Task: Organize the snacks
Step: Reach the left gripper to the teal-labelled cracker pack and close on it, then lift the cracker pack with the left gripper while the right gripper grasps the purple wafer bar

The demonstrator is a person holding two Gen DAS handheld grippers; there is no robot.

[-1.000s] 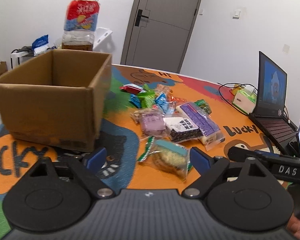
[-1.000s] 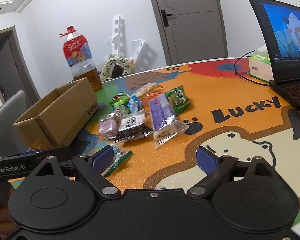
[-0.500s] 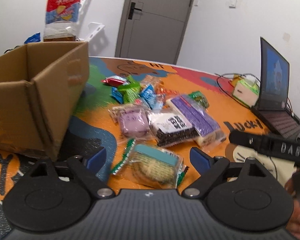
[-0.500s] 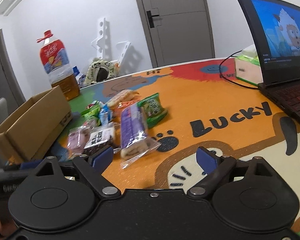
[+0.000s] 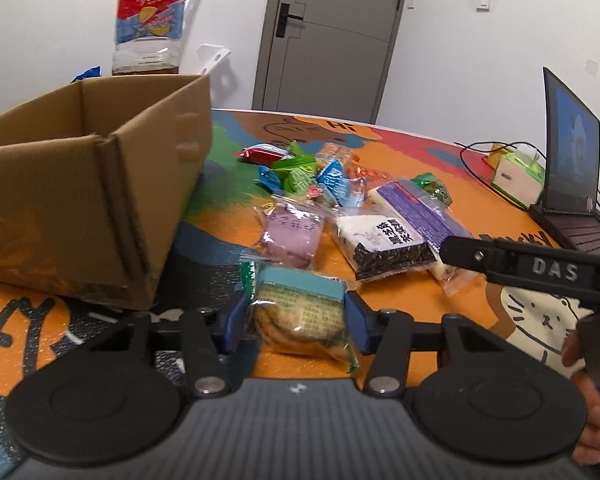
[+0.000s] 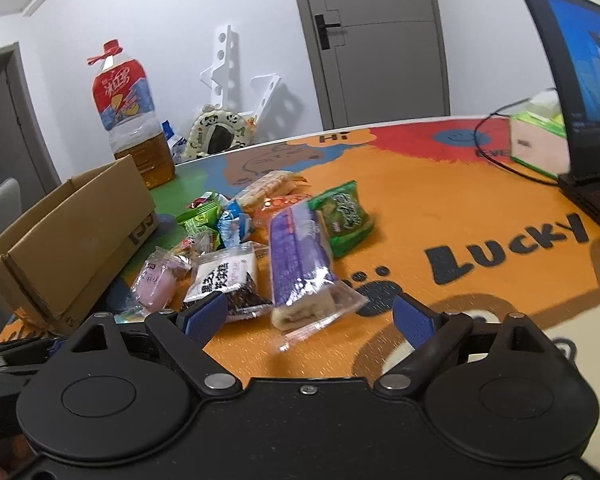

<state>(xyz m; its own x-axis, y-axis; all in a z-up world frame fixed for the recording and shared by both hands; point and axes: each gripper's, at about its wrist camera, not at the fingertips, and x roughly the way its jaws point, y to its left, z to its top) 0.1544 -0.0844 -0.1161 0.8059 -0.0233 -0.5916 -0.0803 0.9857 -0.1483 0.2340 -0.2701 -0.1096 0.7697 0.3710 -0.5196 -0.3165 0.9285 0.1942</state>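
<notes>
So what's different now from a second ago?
The left gripper crept forward and its jaws have just been closing on the teal-topped cake packet, pads now against its sides. The right gripper slid toward the purple packet, jaws wide. The cardboard box and snack pile haven't shifted.

Orange cartoon-print tablecloth (image 6: 440, 208), brown cardboard box (image 5: 80, 200), possibly purple-wrapped cake (image 6: 296, 256).

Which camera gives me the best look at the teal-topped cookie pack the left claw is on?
Left wrist view: the cookie pack sits centred between the left claw, whose jaws have just closed onto it. Right wrist view shows almost nothing of it.
</notes>
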